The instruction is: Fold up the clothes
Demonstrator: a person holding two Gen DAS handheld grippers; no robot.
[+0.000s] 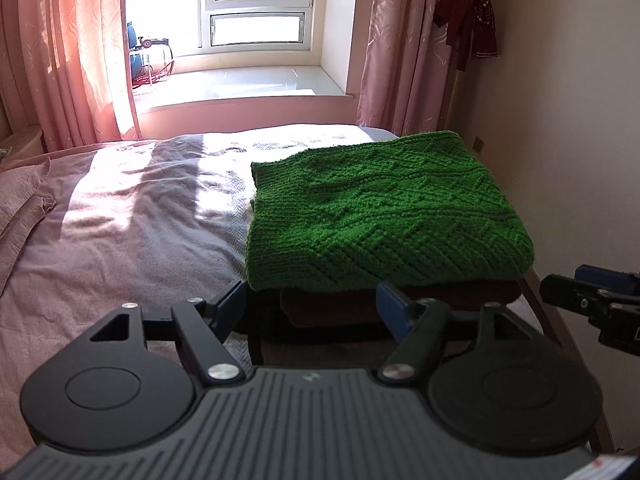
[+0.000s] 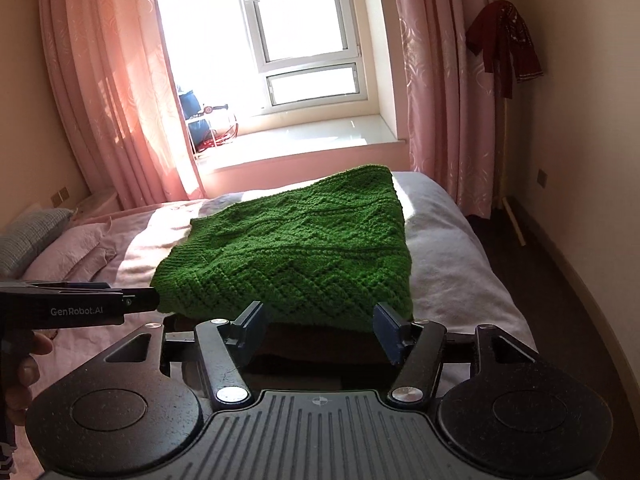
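A folded green knitted sweater [image 1: 384, 216] [image 2: 296, 252] lies on top of a folded dark brown garment [image 1: 460, 292] [image 2: 316, 346] at the near right part of the bed. My left gripper [image 1: 312, 308] is open just in front of the stack's near edge, and its blue pads [image 1: 394, 306] hold nothing. My right gripper [image 2: 320, 330] is likewise open at the near edge of the stack, with nothing between its fingers. In the left wrist view the right gripper [image 1: 588, 300] shows at the right edge. The right wrist view has the left gripper [image 2: 132, 304] at the left, held by a hand [image 2: 24, 364].
The bed [image 1: 132, 216] has a pale pink sheet, with bedding bunched at its left. Behind it are a window sill [image 1: 248, 80] and pink curtains [image 1: 60, 48]. A red garment [image 2: 504, 40] hangs on a stand by the right wall. Dark floor [image 2: 532, 256] runs along the bed's right side.
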